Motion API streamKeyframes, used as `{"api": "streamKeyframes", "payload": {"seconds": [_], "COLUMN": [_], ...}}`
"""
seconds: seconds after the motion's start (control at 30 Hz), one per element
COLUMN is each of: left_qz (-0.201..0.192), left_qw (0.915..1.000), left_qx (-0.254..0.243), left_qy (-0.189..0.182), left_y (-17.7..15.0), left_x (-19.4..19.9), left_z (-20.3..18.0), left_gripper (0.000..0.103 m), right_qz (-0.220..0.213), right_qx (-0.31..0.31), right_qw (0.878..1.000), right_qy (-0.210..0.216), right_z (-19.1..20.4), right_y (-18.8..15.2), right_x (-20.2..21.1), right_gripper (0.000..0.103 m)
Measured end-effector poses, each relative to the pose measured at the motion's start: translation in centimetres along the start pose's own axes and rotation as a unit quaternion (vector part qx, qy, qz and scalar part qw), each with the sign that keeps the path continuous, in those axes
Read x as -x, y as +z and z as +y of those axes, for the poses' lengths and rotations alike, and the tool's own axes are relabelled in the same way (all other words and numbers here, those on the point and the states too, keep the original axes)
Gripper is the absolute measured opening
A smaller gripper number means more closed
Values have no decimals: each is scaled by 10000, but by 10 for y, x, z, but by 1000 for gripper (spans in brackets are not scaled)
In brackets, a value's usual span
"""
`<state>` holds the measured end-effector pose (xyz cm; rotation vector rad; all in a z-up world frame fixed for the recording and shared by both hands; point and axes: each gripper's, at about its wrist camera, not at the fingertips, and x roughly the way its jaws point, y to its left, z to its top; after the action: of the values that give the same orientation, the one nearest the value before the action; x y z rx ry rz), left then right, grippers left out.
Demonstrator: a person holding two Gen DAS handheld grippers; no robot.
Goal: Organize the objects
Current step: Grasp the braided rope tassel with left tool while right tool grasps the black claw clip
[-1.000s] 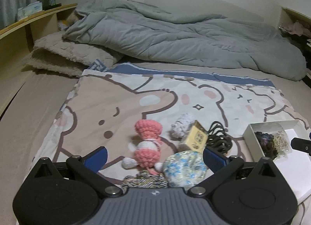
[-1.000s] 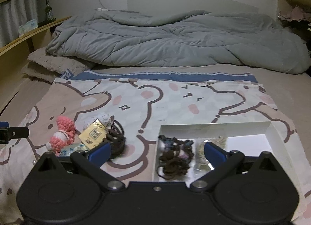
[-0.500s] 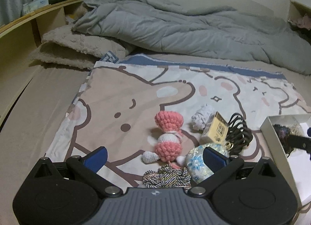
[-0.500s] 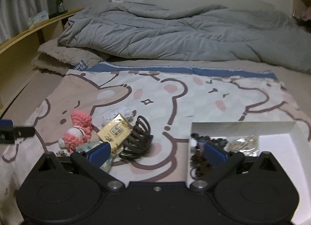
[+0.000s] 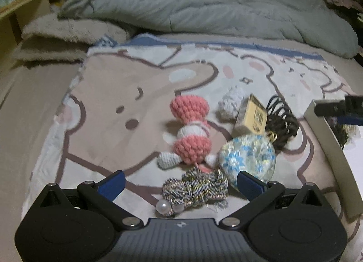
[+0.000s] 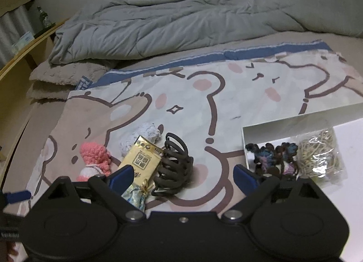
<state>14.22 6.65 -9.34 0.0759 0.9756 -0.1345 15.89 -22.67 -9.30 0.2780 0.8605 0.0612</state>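
Small items lie on a bear-print blanket (image 5: 127, 94). A pink crochet doll (image 5: 191, 130), a braided cord bundle with pearls (image 5: 195, 188), a blue floral pouch (image 5: 248, 156), a yellow packet (image 5: 253, 114), a dark claw hair clip (image 5: 282, 118) and a white knit ball (image 5: 231, 102) show in the left wrist view. My left gripper (image 5: 180, 182) is open, its jaws straddling the cord bundle. My right gripper (image 6: 181, 174) is open, just above the claw clip (image 6: 173, 164) and the packet (image 6: 141, 161). A white box (image 6: 295, 123) at right holds hair ties (image 6: 272, 155) and a bag of rubber bands (image 6: 318, 153).
A rumpled grey duvet (image 6: 192, 17) covers the far half of the bed. A fuzzy beige pillow (image 5: 65, 35) lies at the far left beside a wooden shelf (image 6: 22, 51) with a bottle. The right gripper's fingertip (image 5: 335, 109) shows over the box edge (image 5: 333, 148).
Both grippers have moved forward and down toward the pile. The left now straddles the cord bundle; the right has swung left from the box to over the claw clip.
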Motion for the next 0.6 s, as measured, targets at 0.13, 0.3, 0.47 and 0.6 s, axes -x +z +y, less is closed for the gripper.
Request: {"api": "streamKeyframes", "payload": {"seconds": [0.13,0.3,0.47,0.6], "left_qz": [228,444,516,574], "left_qw": [9994,9982,9985,9959], "left_qx": [223,358,-30,-583], "left_qy": [-99,-198,-170,-375], "left_y": [0,3,5,5], "left_x": [-15,-33,-47,-52], "left_z": [5,4,-3,-7], "left_gripper": [103,101,96,89], "right_qz": [89,181,367,434], "right_qx": [-261,-455,-473,-517], "right_qw": [9996,9988,9982,9977], "right_qy": [30,46,97,106], "right_z": [-6,-9,-9,-10], "right_y": [3,4,2,2], "right_x": [-14,-32,-47,-55], "right_gripper": [92,91,89,88]}}
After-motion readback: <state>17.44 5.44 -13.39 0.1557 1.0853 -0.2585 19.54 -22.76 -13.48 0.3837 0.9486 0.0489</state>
